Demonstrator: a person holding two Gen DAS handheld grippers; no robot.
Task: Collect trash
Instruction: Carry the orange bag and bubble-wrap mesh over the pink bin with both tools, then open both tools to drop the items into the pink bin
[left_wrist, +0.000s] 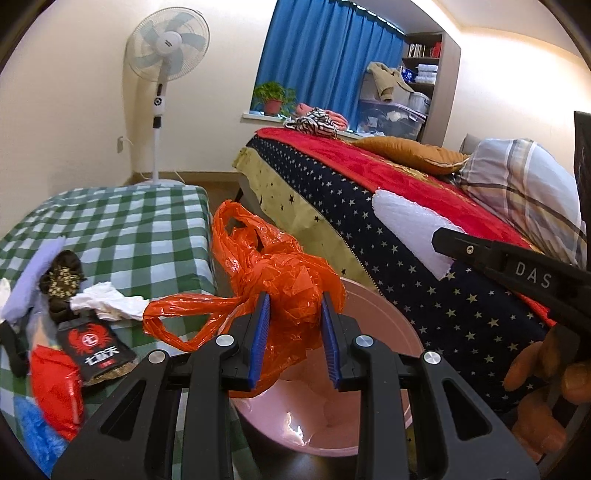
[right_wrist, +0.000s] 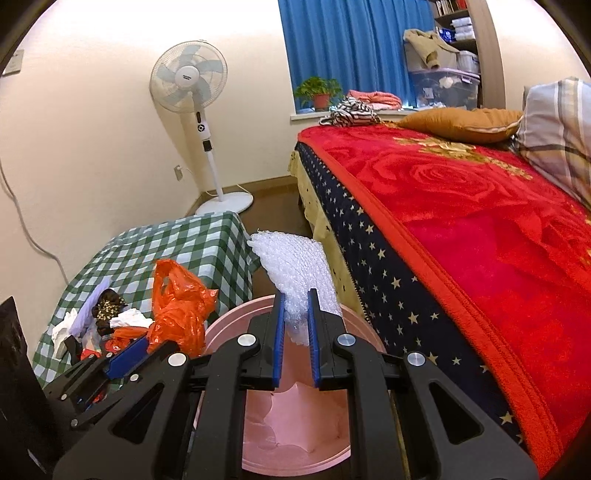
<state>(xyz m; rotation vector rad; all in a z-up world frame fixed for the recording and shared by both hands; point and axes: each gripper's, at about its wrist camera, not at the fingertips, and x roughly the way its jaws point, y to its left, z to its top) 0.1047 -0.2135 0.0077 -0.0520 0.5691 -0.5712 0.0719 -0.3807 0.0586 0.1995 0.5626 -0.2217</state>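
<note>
My left gripper (left_wrist: 295, 299) is shut on a crumpled orange plastic bag (left_wrist: 284, 273) and holds it over the near rim of the pink bin (left_wrist: 384, 325). My right gripper (right_wrist: 295, 299) is shut on a white bubble wrap sheet (right_wrist: 295, 266) above the same pink bin (right_wrist: 295, 435), which holds pale crumpled trash. The orange bag (right_wrist: 177, 306) and left gripper (right_wrist: 122, 354) show at left in the right wrist view. The right gripper's body (left_wrist: 517, 273) shows at right in the left wrist view. More trash lies on the checkered table: a white tissue (left_wrist: 107, 302), a black-red packet (left_wrist: 96, 350), a red wrapper (left_wrist: 55, 391).
The green checkered table (left_wrist: 140, 229) stands left of the bin. The bed with a red blanket (right_wrist: 480, 221) and starred sheet runs along the right. A standing fan (right_wrist: 192, 85) stands at the far wall. Blue curtains and a potted plant (left_wrist: 273, 98) are behind.
</note>
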